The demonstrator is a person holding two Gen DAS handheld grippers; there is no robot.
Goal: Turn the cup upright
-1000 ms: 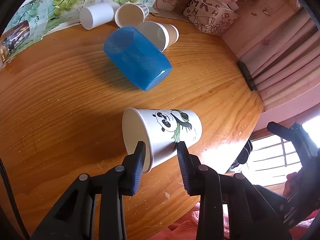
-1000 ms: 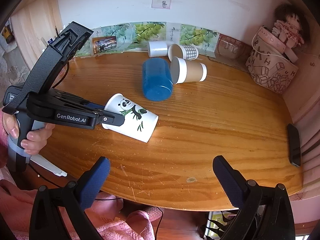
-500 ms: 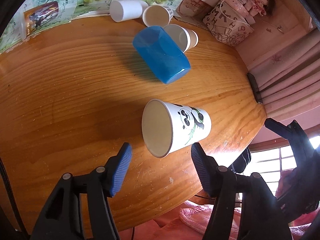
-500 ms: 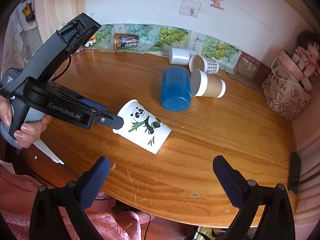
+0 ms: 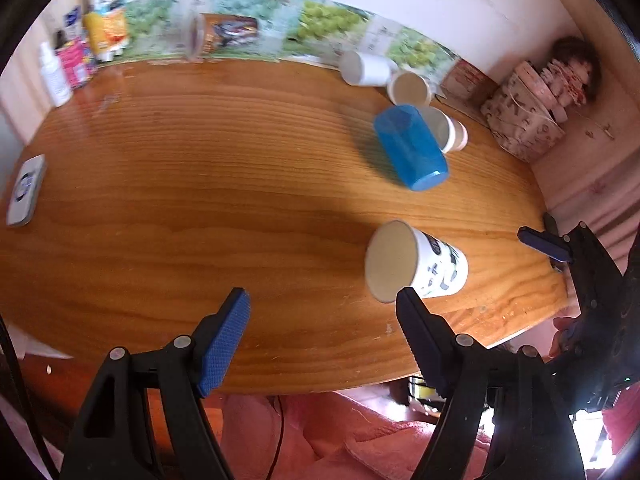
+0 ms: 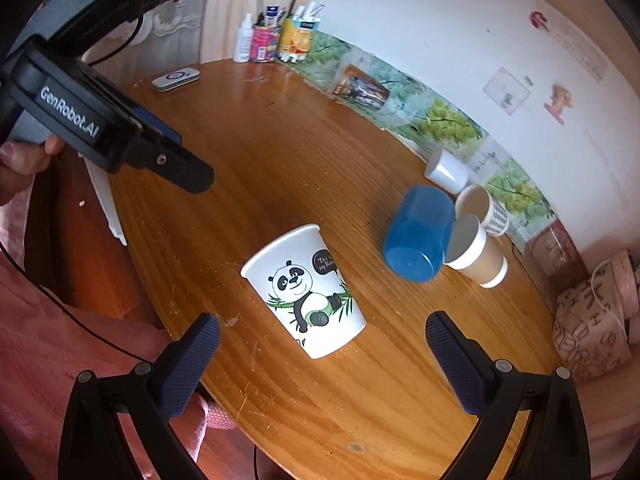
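Note:
The white panda paper cup (image 6: 306,294) stands upright, mouth up, on the wooden table (image 6: 280,168) near its front edge. It also shows in the left wrist view (image 5: 416,266), just beyond my right finger. My left gripper (image 5: 322,338) is open and empty, pulled back over the table edge, to the left of the cup. My right gripper (image 6: 320,364) is open and empty, with the cup just ahead between its fingers. The left gripper's body (image 6: 100,128) shows at the left in the right wrist view.
A blue plastic cup (image 6: 418,236) lies on its side behind the panda cup, beside a brown paper cup (image 6: 476,256), a checked cup (image 6: 486,210) and a white cup (image 6: 446,170). A white device (image 6: 175,79) and bottles (image 6: 276,38) stand far left. A patterned basket (image 6: 592,328) is at right.
My left gripper let go of the panda cup, opened wide and drew back to the left. The cup went from lying on its side to standing upright. The right gripper moved closer.

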